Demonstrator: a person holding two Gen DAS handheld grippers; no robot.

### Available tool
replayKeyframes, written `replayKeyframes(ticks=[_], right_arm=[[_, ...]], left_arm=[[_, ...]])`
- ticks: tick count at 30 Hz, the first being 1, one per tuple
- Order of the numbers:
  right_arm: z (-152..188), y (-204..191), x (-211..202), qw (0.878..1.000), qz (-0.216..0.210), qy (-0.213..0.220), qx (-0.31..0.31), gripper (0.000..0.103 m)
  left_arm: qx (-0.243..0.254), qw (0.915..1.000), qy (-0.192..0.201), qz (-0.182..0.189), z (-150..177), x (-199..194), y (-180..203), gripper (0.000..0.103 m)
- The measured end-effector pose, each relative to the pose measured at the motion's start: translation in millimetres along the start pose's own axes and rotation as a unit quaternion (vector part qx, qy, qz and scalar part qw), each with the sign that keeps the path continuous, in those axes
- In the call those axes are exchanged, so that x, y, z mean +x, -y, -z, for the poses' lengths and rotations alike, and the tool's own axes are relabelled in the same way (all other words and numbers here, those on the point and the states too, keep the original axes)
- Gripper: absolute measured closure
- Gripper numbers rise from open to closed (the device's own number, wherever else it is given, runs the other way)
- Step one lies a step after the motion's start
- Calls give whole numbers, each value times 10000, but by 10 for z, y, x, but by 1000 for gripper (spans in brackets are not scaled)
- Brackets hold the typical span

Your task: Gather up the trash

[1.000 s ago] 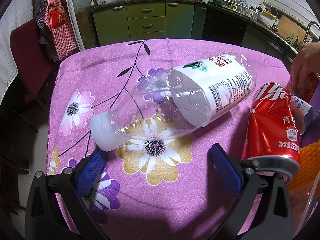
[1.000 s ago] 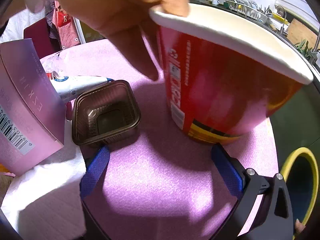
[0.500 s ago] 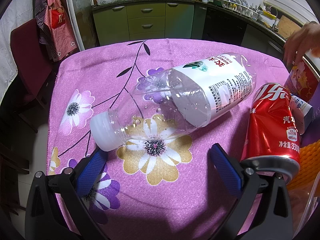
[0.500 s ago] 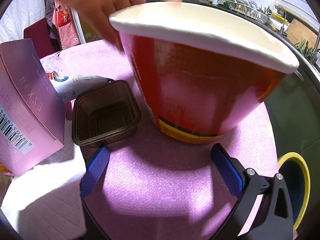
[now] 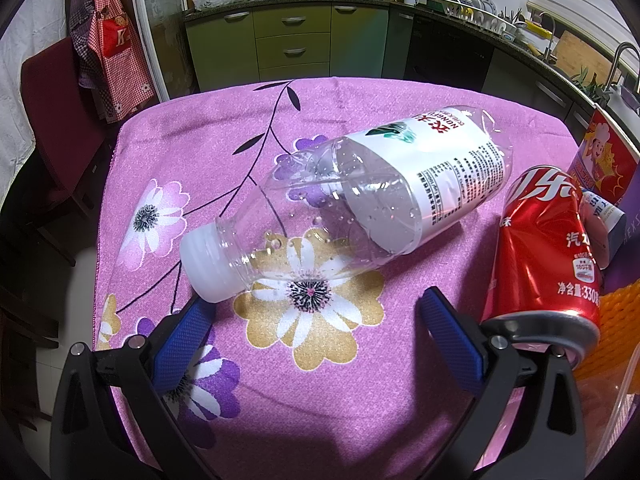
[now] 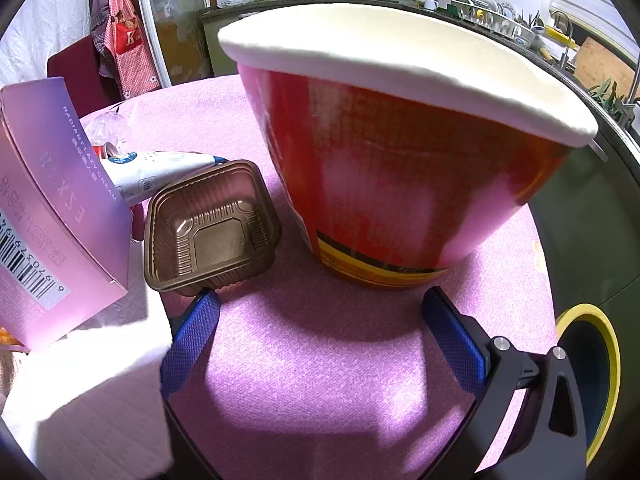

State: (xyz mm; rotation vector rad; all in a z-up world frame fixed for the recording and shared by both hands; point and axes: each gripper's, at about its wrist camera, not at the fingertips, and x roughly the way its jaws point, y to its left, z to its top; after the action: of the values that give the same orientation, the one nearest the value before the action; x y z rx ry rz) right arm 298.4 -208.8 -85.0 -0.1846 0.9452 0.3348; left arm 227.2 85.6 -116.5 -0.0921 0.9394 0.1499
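Since the earlier frames the person's hand is gone from both views, and the red paper bucket (image 6: 404, 168) is set down upright on the purple tablecloth (image 5: 224, 120). Nothing else is shifted. Both tools are parked with jaws spread wide and nothing gripped.

Left gripper (image 5: 316, 332): the clear plastic bottle (image 5: 348, 204) lies on its side just ahead, white cap nearest the left pad; the crushed red can (image 5: 548, 248) lies just right of the right pad.

Right gripper (image 6: 320, 336): the bucket stands dead ahead, close; the brown plastic tray (image 6: 212, 228) sits just beyond the left pad, and the pink carton (image 6: 52, 216) is further left.

Judged best: the bottle is taken at the narrow neck, square-on, closed gently so it isn't squirted out.
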Motion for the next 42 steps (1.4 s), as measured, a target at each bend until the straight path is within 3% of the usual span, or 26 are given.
replayKeyframes(ticks=[13, 21, 29, 42], right_arm=[[12, 21, -19, 9999, -79, -23, -69, 3], [453, 75, -390, 9984, -209, -453, -263, 4], [969, 71, -743, 9998, -128, -10, -160, 3], [1114, -3, -785, 10000, -32, -2, -7, 3]], left_arm=[[1, 10000, 0, -1, -1, 1, 3, 5], [1, 10000, -1, 0, -1, 1, 0, 5], [3, 10000, 1, 0, -1, 4, -3, 5], [3, 10000, 2, 0, 1, 3, -2, 5]])
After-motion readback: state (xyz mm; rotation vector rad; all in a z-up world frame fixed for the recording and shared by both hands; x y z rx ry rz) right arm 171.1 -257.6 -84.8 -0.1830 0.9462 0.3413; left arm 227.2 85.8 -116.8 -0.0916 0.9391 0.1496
